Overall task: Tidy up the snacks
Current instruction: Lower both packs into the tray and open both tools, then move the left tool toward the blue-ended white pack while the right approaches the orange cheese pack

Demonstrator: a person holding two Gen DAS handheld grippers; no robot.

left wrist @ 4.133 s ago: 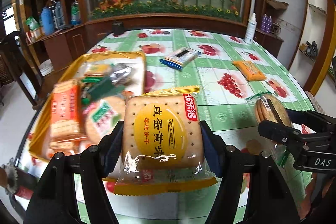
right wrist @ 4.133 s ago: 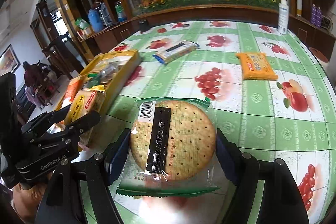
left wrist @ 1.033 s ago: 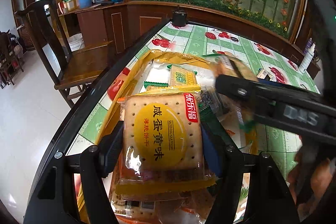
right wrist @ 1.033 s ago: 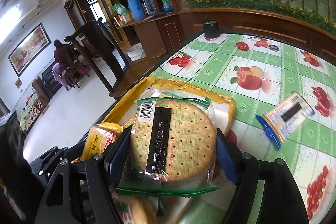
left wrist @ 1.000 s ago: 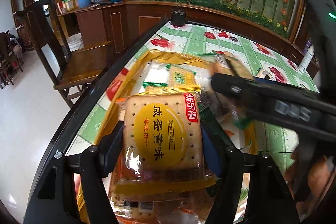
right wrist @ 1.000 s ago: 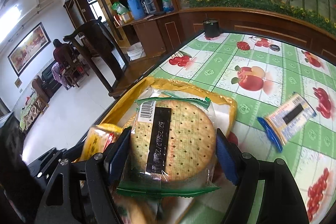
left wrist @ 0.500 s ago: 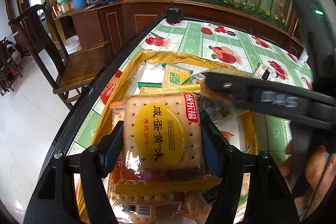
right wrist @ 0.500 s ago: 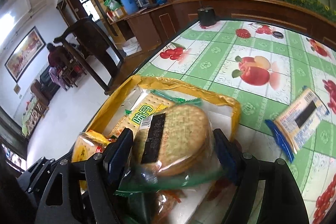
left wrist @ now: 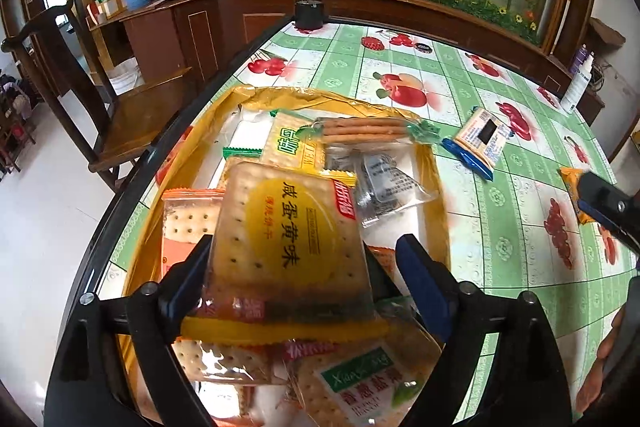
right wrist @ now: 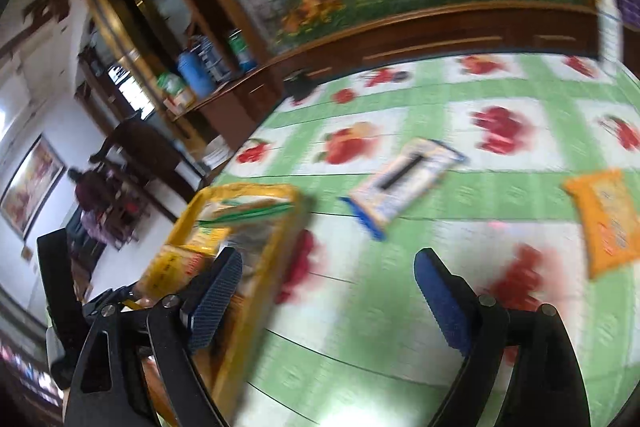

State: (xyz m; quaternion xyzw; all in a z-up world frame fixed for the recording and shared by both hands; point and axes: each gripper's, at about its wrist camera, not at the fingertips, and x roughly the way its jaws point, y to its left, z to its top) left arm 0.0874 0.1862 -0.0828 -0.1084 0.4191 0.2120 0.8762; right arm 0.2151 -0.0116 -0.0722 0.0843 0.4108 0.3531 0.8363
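My left gripper [left wrist: 304, 279] is open over the yellow tray [left wrist: 180, 151]. The yellow salted-egg cracker pack [left wrist: 288, 235] lies tilted between its jaws, resting on other packs, with a gap to the right jaw. The round cracker pack [left wrist: 364, 129] lies on edge at the tray's far side. My right gripper [right wrist: 324, 299] is open and empty, over the tablecloth right of the tray [right wrist: 280, 239]; that view is blurred. A blue-and-white pack [right wrist: 404, 183] and an orange pack [right wrist: 608, 219] lie on the table.
The tray holds several other cracker packs, such as a green-lettered one [left wrist: 364, 383] near me. The table's dark left edge [left wrist: 132, 179] runs close to the tray, with a wooden chair [left wrist: 120, 107] beyond it. A white bottle [left wrist: 576, 87] stands far right.
My left gripper has opened and the salted-egg pack has tipped onto the tray's contents. My right gripper has let go of the round cracker pack in the tray and swung away to the right.
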